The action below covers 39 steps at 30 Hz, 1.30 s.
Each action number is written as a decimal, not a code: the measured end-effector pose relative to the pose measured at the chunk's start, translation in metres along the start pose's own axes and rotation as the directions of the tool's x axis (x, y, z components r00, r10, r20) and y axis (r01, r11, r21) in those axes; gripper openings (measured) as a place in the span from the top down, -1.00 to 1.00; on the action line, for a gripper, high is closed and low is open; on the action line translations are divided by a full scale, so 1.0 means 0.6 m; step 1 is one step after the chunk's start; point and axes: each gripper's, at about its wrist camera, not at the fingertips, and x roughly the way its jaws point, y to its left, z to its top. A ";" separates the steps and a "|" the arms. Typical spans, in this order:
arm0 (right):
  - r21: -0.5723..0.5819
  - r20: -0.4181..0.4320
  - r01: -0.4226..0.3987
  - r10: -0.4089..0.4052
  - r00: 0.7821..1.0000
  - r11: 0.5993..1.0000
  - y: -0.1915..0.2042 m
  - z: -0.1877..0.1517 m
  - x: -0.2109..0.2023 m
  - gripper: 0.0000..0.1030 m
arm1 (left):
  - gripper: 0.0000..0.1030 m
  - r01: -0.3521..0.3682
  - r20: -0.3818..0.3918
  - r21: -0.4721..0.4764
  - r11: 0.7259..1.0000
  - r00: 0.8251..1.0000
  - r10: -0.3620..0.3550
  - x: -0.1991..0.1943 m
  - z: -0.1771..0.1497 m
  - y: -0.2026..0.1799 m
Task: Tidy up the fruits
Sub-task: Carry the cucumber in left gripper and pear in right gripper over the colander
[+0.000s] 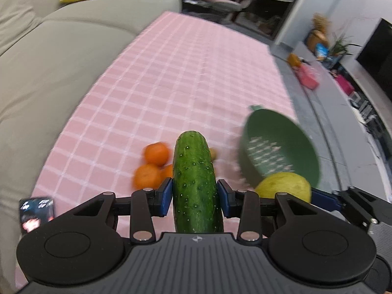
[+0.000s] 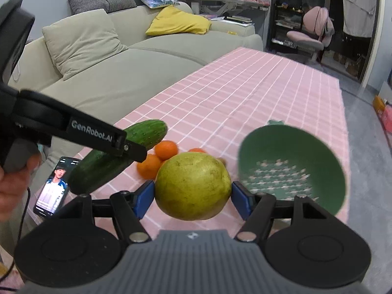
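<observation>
Bumpy cucumber (image 1: 196, 183) between left gripper (image 1: 194, 197) fingers — smooth round yellow-green fruit (image 2: 193, 186) between right gripper (image 2: 193, 199) fingers

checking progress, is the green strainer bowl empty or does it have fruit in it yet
Empty: the green strainer bowl's slotted bottom shows bare in both views, no fruit inside.

A lit phone (image 2: 52, 189) lies beside the sofa (image 2: 103, 73) with its yellow cushion (image 2: 178, 22).

A pink checked tablecloth (image 2: 245, 93) covers the table, carrying oranges (image 2: 166, 150) and a green colander (image 2: 291, 169).
</observation>
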 end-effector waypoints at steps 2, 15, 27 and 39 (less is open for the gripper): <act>-0.015 0.004 0.015 -0.014 1.000 1.000 -0.018 0.003 -0.014 -0.27 | 0.15 0.040 0.003 0.016 0.999 0.999 -0.040 0.002 0.009 -0.025; -0.006 -0.101 0.099 -0.099 0.990 0.995 -0.186 0.024 0.029 -0.27 | 0.16 0.223 -0.045 0.000 0.975 0.974 -0.222 0.127 0.102 -0.141; -0.050 -0.239 0.069 -0.079 0.968 0.996 -0.219 0.013 0.129 -0.26 | 0.16 0.119 -0.234 0.136 0.984 0.968 -0.085 0.250 0.102 -0.195; -0.011 -0.384 0.017 -0.020 0.923 1.000 -0.231 -0.007 0.171 -0.26 | 0.16 0.082 -0.376 0.297 0.952 0.926 0.038 0.279 0.070 -0.210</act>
